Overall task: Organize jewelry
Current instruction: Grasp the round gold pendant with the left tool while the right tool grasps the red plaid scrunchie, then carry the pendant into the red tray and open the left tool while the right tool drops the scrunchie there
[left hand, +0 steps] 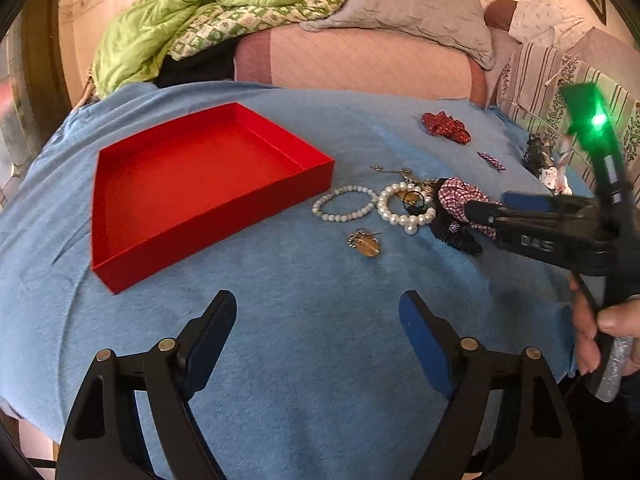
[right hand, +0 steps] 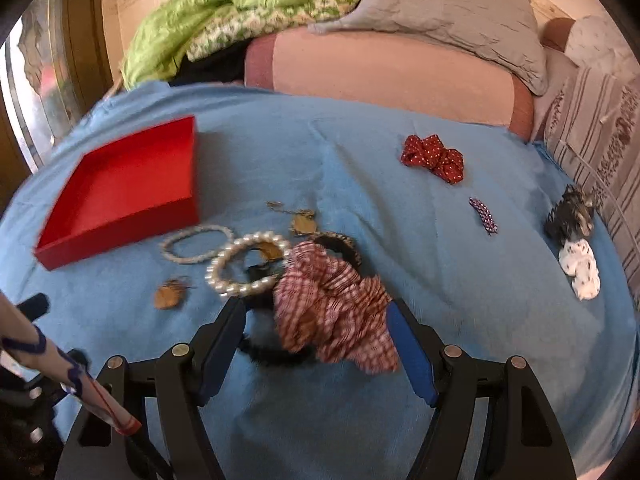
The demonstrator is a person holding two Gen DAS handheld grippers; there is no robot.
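An empty red box (left hand: 192, 184) (right hand: 120, 196) sits on the blue cloth at the left. Right of it lie a thin pearl bracelet (left hand: 344, 204) (right hand: 196, 244), a thick pearl bracelet (left hand: 404, 208) (right hand: 244, 268), gold earrings (left hand: 364, 242) (right hand: 170, 294) and a red checked scrunchie (left hand: 460, 196) (right hand: 336, 304) over a black clip. My right gripper (right hand: 316, 316) (left hand: 486, 206) is open, its fingers either side of the scrunchie. My left gripper (left hand: 316, 312) is open and empty above bare cloth, near the front.
A red dotted scrunchie (left hand: 446, 126) (right hand: 434, 156), a small purple clip (left hand: 492, 160) (right hand: 484, 210), a dark claw clip (right hand: 570, 214) and a white scrunchie (right hand: 580, 268) lie at the right. Pillows and a green quilt (left hand: 208, 16) are behind the blue cloth (left hand: 320, 360).
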